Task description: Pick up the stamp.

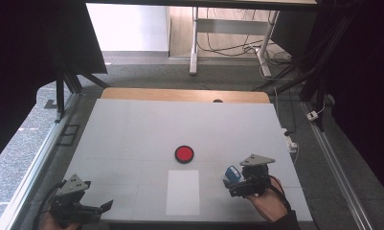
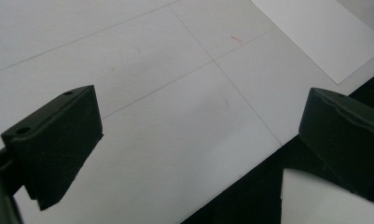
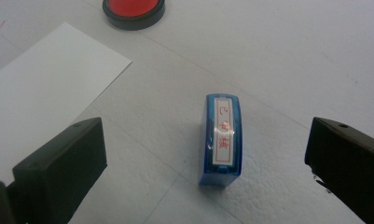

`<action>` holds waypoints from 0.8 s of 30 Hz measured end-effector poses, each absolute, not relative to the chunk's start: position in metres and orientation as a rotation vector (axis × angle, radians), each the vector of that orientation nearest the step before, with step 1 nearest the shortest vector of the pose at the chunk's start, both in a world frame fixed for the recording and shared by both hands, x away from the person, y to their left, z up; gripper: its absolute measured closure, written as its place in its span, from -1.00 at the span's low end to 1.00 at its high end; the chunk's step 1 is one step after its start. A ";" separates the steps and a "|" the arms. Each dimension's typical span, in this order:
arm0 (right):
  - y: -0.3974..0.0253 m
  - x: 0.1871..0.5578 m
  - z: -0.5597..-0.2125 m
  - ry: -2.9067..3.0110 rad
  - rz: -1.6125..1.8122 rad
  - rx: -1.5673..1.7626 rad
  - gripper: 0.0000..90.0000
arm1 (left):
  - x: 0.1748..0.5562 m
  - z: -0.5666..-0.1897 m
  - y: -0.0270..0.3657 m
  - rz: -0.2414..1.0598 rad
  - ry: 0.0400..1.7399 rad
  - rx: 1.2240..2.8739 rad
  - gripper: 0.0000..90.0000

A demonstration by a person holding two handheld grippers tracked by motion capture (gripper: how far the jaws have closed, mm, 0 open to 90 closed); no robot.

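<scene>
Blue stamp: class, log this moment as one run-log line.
right gripper open around blue stamp | left gripper open, idle | ink pad beyond paper

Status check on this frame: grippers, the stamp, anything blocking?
Right gripper open, jaws either side of blue stamp, not touching. Left gripper open, empty, at table's near edge. Ink pad and paper sheet nearby, nothing blocking.
</scene>
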State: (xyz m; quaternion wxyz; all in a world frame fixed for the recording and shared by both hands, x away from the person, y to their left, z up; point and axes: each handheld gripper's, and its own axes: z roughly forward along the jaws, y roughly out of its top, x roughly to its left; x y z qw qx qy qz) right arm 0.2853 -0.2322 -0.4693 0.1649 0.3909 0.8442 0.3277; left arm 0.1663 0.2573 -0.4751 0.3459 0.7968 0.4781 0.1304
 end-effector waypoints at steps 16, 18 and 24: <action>-0.226 0.308 -0.485 2.453 0.774 1.109 -1.00 | 0.166 -0.475 0.257 0.334 1.235 2.073 -1.00; -0.227 0.310 -0.485 2.456 0.768 1.111 -0.99 | 0.166 -0.475 0.257 0.333 1.234 2.073 -1.00; -0.231 0.312 -0.482 2.473 0.783 1.133 -0.63 | 0.166 -0.475 0.257 0.333 1.233 2.075 -1.00</action>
